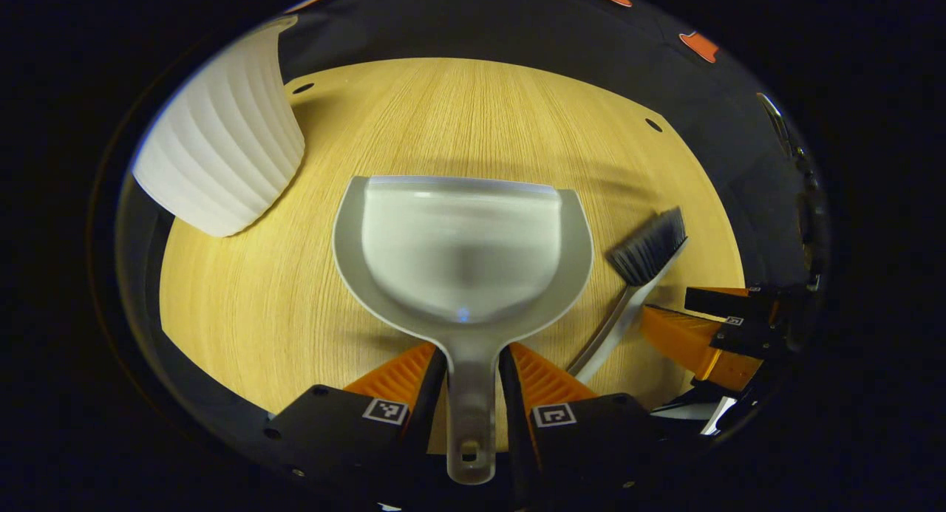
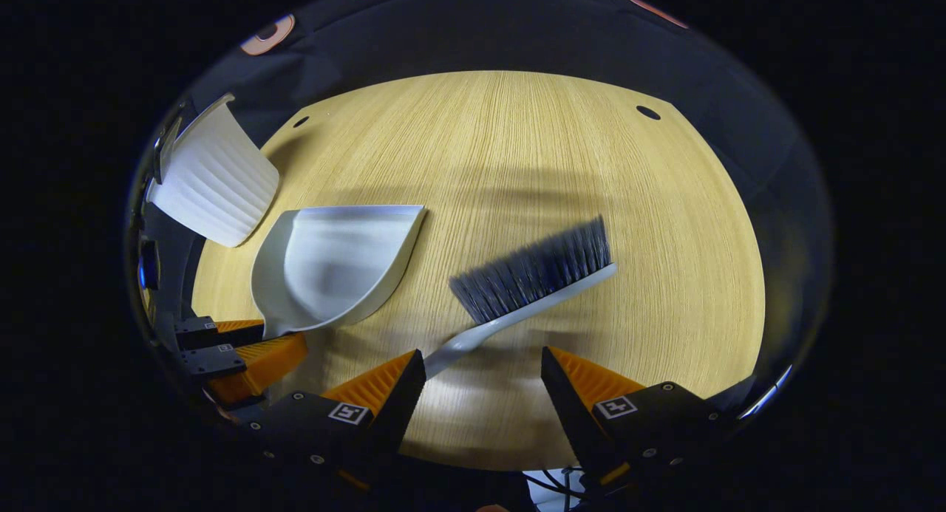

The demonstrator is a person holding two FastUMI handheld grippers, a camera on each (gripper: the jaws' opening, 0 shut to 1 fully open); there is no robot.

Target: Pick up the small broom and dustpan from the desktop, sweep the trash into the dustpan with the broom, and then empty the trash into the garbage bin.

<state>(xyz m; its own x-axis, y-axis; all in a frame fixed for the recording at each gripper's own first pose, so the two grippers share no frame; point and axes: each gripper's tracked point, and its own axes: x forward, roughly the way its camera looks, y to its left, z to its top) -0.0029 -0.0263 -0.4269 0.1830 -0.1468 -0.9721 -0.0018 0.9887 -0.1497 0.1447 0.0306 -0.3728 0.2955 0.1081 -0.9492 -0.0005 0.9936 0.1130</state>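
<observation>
While the left gripper [image 1: 473,368] clamps the dustpan [image 1: 462,250] handle, the pan lies level. The right gripper [image 2: 482,375] hangs spread, low over the broom [image 2: 528,283] handle.

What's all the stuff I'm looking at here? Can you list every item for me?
Grey plastic dustpan: one, grey, flat on the table centre, handle between the left claw's fingers.
Small grey broom with dark bristles: one, grey and dark, lying right of the dustpan, handle end at the right claw.
White ribbed garbage bin: one, white, far left of the table.
Light wooden table: one, pale wood, under everything.
Left claw: one, closed on the dustpan handle.
Right claw: one, open around the broom handle.
</observation>
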